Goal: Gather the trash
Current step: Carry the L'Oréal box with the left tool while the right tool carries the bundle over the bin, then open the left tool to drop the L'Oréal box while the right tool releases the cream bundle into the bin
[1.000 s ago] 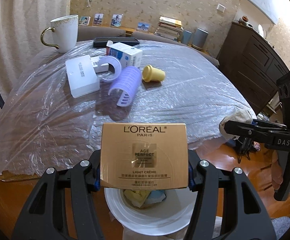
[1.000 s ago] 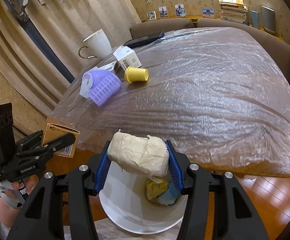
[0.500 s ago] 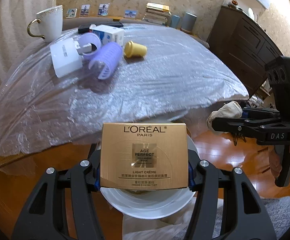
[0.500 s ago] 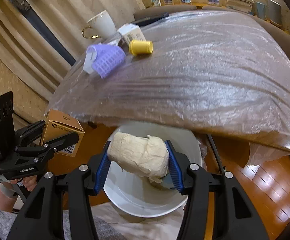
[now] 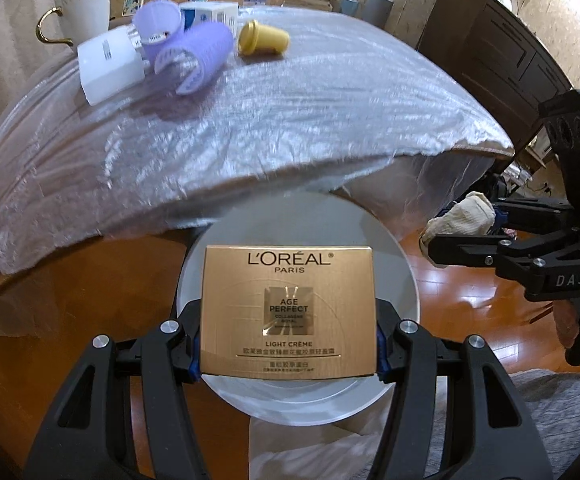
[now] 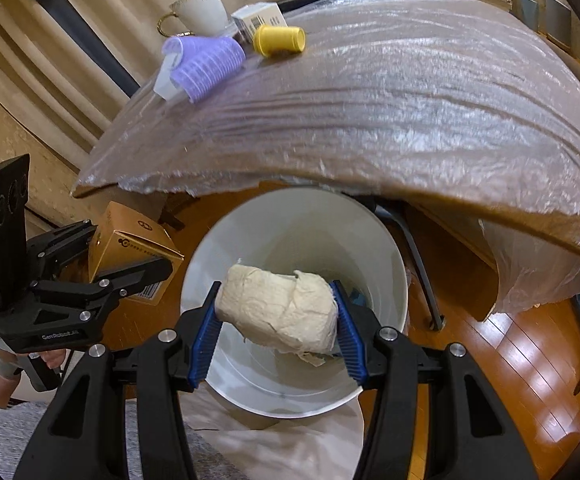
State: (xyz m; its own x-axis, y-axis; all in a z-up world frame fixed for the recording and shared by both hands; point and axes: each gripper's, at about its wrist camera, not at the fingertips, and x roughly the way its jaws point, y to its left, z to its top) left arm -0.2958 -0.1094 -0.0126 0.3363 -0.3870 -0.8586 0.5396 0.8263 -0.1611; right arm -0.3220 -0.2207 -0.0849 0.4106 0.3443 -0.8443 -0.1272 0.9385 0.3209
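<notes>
A table point(image 5: 274, 128) wrapped in clear plastic film is seen across the upper half of both wrist views, over an orange-brown wood floor point(image 6: 521, 384). A white round bin point(image 6: 373, 248) stands on the floor at the table's near edge, below both grippers.

The left gripper point(image 5: 288, 356) is closed on a gold cream carton point(image 5: 288, 308) — the carton is pinched at its two side faces and is held over the bin's mouth, printed face toward the camera. In the right wrist view the same carton point(image 6: 130, 248) is seen at the left, just outside the bin rim.

The right gripper point(image 6: 278, 332) is clamped on a crumpled wad of off-white paper point(image 6: 278, 308), the blue pads point(image 6: 202, 340) pressed into its ends; the wad is held directly above the bin opening. In the left wrist view the wad point(image 5: 461, 218) is seen to the right of the bin.

On the far corner of the table a white mug point(image 5: 84, 10) with a gold handle, a white flat box point(image 5: 108, 66), a purple ribbed roller point(image 5: 196, 58), a small blue-and-white box point(image 5: 210, 14) and a yellow cap point(image 5: 264, 40) lying on its side are noted — grouped close together.
</notes>
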